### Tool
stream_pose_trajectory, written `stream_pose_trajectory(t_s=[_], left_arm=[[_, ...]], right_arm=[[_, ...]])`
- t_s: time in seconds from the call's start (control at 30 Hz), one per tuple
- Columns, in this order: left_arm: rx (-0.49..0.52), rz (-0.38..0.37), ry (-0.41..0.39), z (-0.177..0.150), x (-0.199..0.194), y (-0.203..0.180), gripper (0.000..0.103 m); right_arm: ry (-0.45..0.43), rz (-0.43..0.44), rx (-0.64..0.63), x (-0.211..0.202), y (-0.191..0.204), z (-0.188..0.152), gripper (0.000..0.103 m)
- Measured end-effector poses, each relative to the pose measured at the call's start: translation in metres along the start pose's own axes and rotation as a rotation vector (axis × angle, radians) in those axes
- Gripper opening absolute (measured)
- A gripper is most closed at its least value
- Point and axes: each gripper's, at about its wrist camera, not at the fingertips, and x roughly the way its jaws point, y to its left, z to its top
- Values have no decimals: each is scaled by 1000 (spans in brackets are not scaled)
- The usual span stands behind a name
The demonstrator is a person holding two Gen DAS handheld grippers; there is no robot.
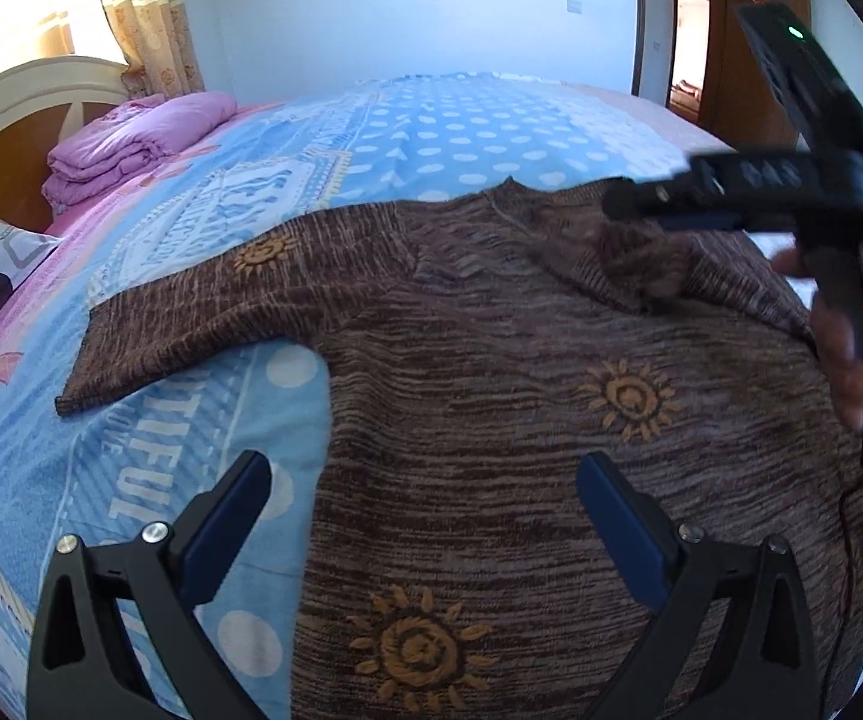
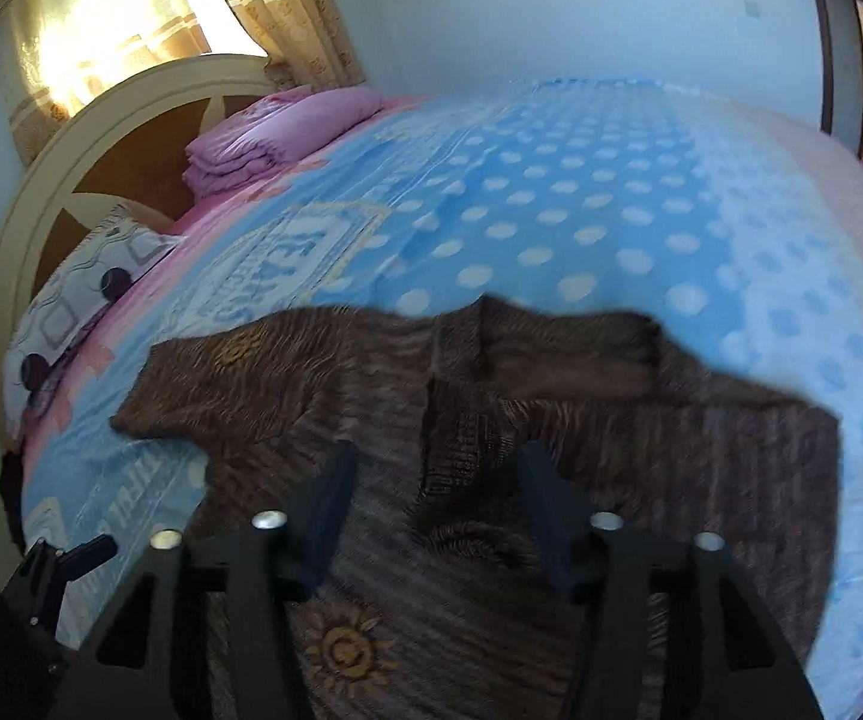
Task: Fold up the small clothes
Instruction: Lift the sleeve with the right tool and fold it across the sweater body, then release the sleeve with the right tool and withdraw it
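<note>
Bedroom daylight falls across a blue polka-dot bedspread [image 1: 449, 138], where we see one brown knit sweater [image 1: 551, 432] lying flat, its left sleeve spread toward a single purple folded quilt [image 1: 131, 144] by the headboard [image 2: 131, 120]. We count three orange sun motifs on the sweater in the left wrist view; the right wrist view, smeared by motion blur, shows only one clearly. Its right sleeve lies folded across the chest. The bedspread's printed lettering is partly covered: we read "TIFUL" and nothing more with certainty. One patterned pillow [image 2: 83, 294] is cut off at the frame edge. Our left gripper [image 1: 425, 492] hovers with fingers spread wide over the hem, pinching nothing. Our right gripper [image 2: 431, 480] has its fingers apart above the folded sleeve, and the sleeve sits loose between them.
</note>
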Motion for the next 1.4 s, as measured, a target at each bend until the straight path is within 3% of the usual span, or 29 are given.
stream_pose_trajectory(t_s=[0.13, 0.23, 0.33, 0.57, 0.63, 0.7, 0.8, 0.9, 0.93, 0.97, 1.1, 1.23, 1.33, 1.4], left_arm=[[2, -13, 27, 9, 5, 7, 103], [-13, -38, 29, 26, 6, 5, 103], [-6, -53, 18, 46, 9, -6, 93], [-33, -168, 56, 92, 38, -48, 90], [-54, -198, 88, 97, 53, -61, 83], [-59, -194, 133, 100, 75, -74, 65], [-96, -209, 205, 97, 102, -86, 51], [-150, -265, 216, 96, 117, -88, 47], [-149, -305, 190, 96, 117, -90, 38], [-137, -341, 186, 97, 117, -92, 6], [-49, -306, 139, 103, 107, -96, 5], [-55, -310, 90, 117, 87, -71, 5], [-46, -266, 52, 128, 79, -52, 5], [-38, -238, 86, 129, 87, -47, 15]], right_arm=[[-6, 2, -25, -24, -5, -40, 68], [-29, -56, -12, -54, -26, -65, 68], [-51, -187, 0, -80, -48, -86, 68], [-129, -234, 11, -108, -67, -132, 68], [-138, -219, 16, -108, -71, -140, 68], [-134, -214, 19, -104, -73, -148, 68], [-123, -220, 6, -98, -72, -156, 68], [-133, -221, -23, -100, -68, -157, 69], [-130, -224, -31, -99, -67, -158, 71], [-121, -228, -38, -96, -66, -158, 71], [-125, -230, -42, -94, -66, -159, 71], [-128, -229, -14, -94, -70, -161, 71], [-125, -235, -18, -92, -71, -162, 71], [-123, -242, -26, -92, -70, -162, 71]])
